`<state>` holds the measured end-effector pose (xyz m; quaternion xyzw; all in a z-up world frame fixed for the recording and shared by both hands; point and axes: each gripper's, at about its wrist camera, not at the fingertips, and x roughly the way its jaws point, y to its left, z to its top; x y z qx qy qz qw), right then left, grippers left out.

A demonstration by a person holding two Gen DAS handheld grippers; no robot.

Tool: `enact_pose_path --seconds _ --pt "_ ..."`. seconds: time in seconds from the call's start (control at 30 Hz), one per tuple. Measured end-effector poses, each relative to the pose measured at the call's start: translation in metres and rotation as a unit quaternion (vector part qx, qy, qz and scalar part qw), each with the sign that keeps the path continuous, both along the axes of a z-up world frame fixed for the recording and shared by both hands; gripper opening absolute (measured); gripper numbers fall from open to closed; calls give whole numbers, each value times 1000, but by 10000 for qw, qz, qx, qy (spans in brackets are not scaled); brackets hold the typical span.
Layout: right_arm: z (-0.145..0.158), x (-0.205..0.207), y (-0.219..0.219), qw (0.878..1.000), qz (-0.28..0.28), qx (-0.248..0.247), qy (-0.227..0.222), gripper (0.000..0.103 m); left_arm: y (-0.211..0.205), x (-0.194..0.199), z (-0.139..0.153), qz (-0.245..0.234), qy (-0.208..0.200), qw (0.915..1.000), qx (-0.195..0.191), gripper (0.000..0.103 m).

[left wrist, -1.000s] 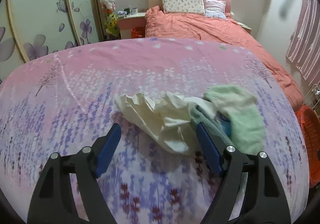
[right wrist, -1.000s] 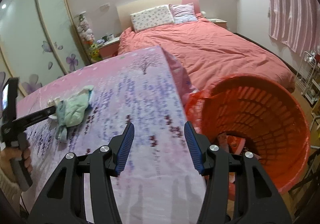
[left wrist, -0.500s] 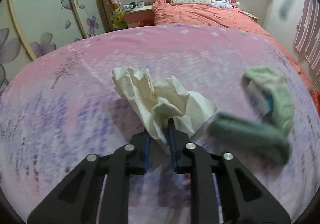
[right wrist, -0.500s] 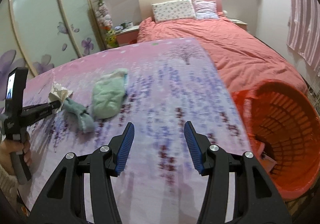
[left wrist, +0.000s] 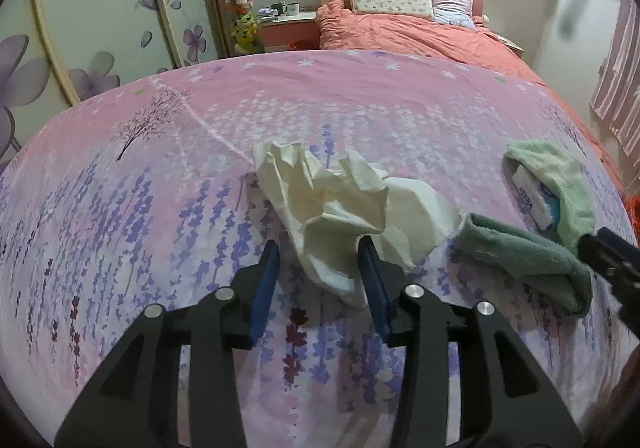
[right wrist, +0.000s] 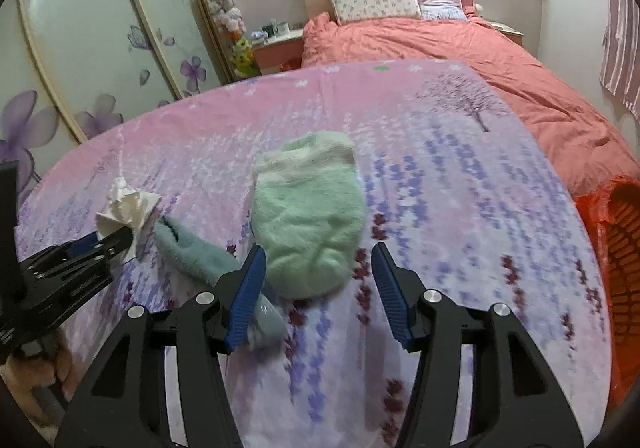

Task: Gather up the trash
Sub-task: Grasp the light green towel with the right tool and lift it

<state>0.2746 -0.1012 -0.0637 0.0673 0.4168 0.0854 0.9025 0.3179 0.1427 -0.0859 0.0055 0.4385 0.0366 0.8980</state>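
A crumpled cream paper point(left wrist: 340, 208) lies on the pink flowered bedspread point(left wrist: 160, 208). My left gripper point(left wrist: 320, 280) has the paper's near end between its blue pads. Its jaws are opening, and the left pad stands clear of the paper. In the right wrist view the paper point(right wrist: 128, 208) sits at the tip of the left gripper point(right wrist: 100, 248). My right gripper point(right wrist: 318, 288) stands open just short of a light green sock point(right wrist: 312, 224), touching nothing. A darker green sock point(right wrist: 192, 252) lies left of it.
The dark green sock point(left wrist: 520, 260) lies right of the paper. The light green sock point(left wrist: 560, 184) holds a white and blue packet point(left wrist: 536, 200). An orange mesh basket point(right wrist: 616, 248) stands off the bed's right edge. A second bed with a salmon quilt point(right wrist: 440, 44) lies behind.
The left gripper closed on the paper half a second ago and now stands wider around it. The right gripper swung left from the orange basket to the green socks.
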Motion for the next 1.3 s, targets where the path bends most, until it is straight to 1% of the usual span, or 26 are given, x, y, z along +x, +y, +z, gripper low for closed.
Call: enact_pose_path --seconds 0.03,0.07,0.1,0.13,0.23,0.47,0.57,0.67,0.7,0.73,0.8,0.87,1.03,1.13,1.27,1.3 --pt "-2 3 3 10000 23 -46 45 35 0 0 0 3 0 10000 7 43" --pt "-4 6 5 9999 58 -84 121 31 0 0 0 8 1 10000 21 44" --pt "-3 6 5 9999 35 -105 105 15 0 0 0 14 2 10000 25 44" --pt "-1 4 3 10000 51 -38 56 9 1 -1 0 16 2 10000 13 44" --pt "2 -8 -7 9999 -63 -114 -68 9 2 0 0 24 2 10000 -39 45" --pt "11 -46 -50 9982 -447 -207 -335 9 2 0 0 22 3 10000 -38 45" --pt "18 -62 -59 9976 -409 -311 -469 9 2 0 0 22 3 10000 -37 45" --pt "23 -69 -60 9978 -178 -219 -592 12 2 0 0 21 3 10000 -37 45" --pt "24 -69 -59 9978 -134 -194 -626 21 2 0 0 21 3 10000 -38 45" --pt "25 -70 -63 9976 -133 -212 -652 37 2 0 0 21 3 10000 -35 45" --pt "24 -67 -62 9970 -216 -304 -678 54 3 0 0 23 4 10000 -41 46" --pt "20 -59 -63 9974 -307 -311 -573 55 3 0 0 29 6 10000 -39 46" --pt "10 -41 -71 9978 -589 -108 -271 59 4 0 0 30 7 10000 -40 47" --pt "9 -31 -72 9965 -758 -189 -289 62 4 0 0 28 7 10000 -38 47" --pt "3 -16 -72 9958 -846 -283 -186 61 4 0 0 27 7 10000 -37 47" --pt "0 -13 -71 9958 -849 -295 -143 57 4 0 0 26 7 10000 -36 47"
